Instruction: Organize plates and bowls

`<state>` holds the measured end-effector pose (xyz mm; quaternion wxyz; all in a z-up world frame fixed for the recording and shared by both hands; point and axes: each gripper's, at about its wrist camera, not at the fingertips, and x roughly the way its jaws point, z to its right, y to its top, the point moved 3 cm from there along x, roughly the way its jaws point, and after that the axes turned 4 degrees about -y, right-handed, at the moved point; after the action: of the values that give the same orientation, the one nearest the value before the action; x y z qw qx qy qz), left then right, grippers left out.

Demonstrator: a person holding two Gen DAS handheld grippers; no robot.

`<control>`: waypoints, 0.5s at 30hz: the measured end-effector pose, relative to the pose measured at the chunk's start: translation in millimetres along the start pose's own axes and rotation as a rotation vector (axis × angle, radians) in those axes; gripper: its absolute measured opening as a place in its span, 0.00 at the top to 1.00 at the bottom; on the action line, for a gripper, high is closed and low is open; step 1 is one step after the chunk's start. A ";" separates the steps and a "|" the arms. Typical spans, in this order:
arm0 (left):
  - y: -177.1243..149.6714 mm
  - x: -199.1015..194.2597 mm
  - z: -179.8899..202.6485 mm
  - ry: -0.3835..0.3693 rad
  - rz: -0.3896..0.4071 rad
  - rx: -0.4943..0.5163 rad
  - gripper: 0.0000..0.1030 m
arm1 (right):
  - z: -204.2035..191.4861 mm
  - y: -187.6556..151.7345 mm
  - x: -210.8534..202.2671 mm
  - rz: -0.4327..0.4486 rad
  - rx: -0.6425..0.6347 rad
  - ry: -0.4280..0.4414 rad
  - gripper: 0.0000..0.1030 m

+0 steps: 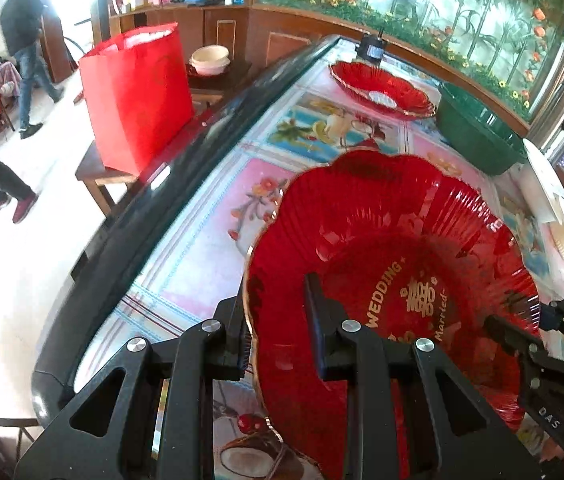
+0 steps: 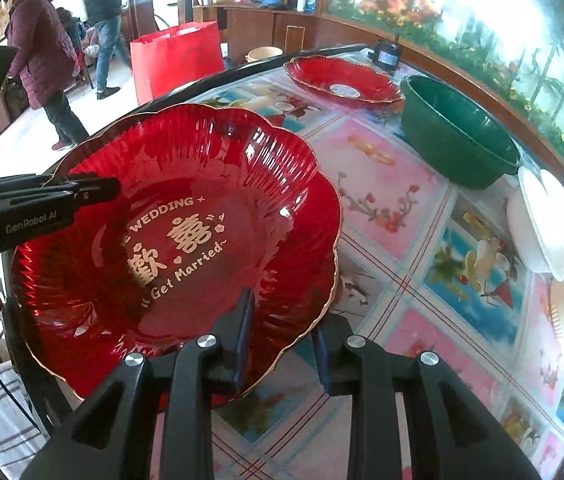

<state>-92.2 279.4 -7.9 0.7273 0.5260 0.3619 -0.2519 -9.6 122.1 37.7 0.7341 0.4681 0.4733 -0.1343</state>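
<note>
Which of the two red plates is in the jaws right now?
The near red plate with the gold "Wedding" lettering; the far red plate sits untouched beside the green bowl.

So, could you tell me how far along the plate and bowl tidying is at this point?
Nothing looks finished yet. In hand: the red wedding plate, with the left gripper and right gripper each straddling its rim on opposite sides. Left: the second red plate, the green bowl and the white dishes all lie apart on the patterned table, unstacked.
</note>
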 end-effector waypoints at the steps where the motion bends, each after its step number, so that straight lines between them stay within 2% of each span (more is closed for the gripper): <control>1: 1.0 -2.4 -0.7 0.011 0.010 0.006 0.74 | -0.7 -3.5 -0.3 -0.008 0.008 0.018 0.68; 3: 2.8 -7.1 -3.2 0.020 0.018 0.009 0.61 | 0.8 -7.1 -1.5 -0.019 0.019 0.036 0.50; 4: 3.9 -10.4 -4.5 0.018 0.025 0.011 0.53 | 3.7 -8.3 -2.7 -0.024 0.020 0.045 0.45; 5: 5.2 -14.5 -5.5 0.015 0.033 0.013 0.50 | 4.6 -11.2 -4.8 -0.025 0.022 0.055 0.38; 8: 13.6 -26.0 -6.7 0.025 0.059 0.030 0.50 | 18.8 -12.7 -14.1 -0.031 0.043 0.078 0.33; 11: 28.0 -33.9 -5.0 0.029 0.077 0.048 0.50 | 39.2 -5.8 -25.9 -0.017 0.068 0.083 0.21; 15: 51.7 -37.3 0.9 0.019 0.086 0.063 0.50 | 64.6 12.8 -29.6 -0.018 0.138 0.128 0.20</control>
<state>-76.2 294.6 51.9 0.7170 0.5659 0.3380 -0.2267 20.0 69.0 76.5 0.6670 0.5209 0.5131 -0.1430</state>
